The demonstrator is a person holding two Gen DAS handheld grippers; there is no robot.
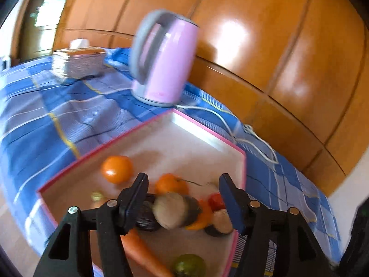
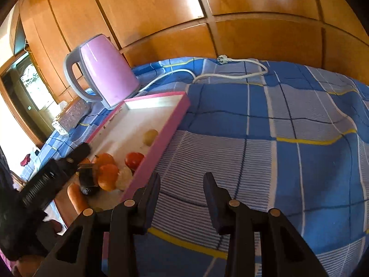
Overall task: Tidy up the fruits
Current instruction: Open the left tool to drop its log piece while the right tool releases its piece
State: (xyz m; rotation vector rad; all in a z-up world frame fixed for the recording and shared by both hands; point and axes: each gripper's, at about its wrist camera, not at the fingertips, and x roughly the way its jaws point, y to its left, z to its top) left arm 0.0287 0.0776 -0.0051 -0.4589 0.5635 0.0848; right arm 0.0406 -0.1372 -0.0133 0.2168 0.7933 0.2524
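Observation:
A pink-rimmed white tray (image 1: 207, 129) lies on the blue checked cloth and holds mixed produce. My left gripper (image 1: 183, 199) is open, hovering over the tray above a pale round item (image 1: 169, 210) and dark items. Two oranges (image 1: 117, 168) (image 1: 170, 184), a carrot (image 1: 143, 251), a red tomato (image 1: 215, 202) and a green fruit (image 1: 189, 265) lie around it. In the right wrist view the tray (image 2: 166, 136) is at the left, with a tomato (image 2: 134, 159), oranges (image 2: 108, 176) and a yellowish fruit (image 2: 150, 136). My right gripper (image 2: 182, 189) is open and empty over the cloth beside the tray.
A pink electric kettle (image 1: 161, 60) stands behind the tray; its white cord (image 2: 230, 75) runs across the cloth (image 2: 288, 138). A tissue box (image 1: 80, 62) sits at the far left. Wooden panelling (image 2: 230, 11) backs the table.

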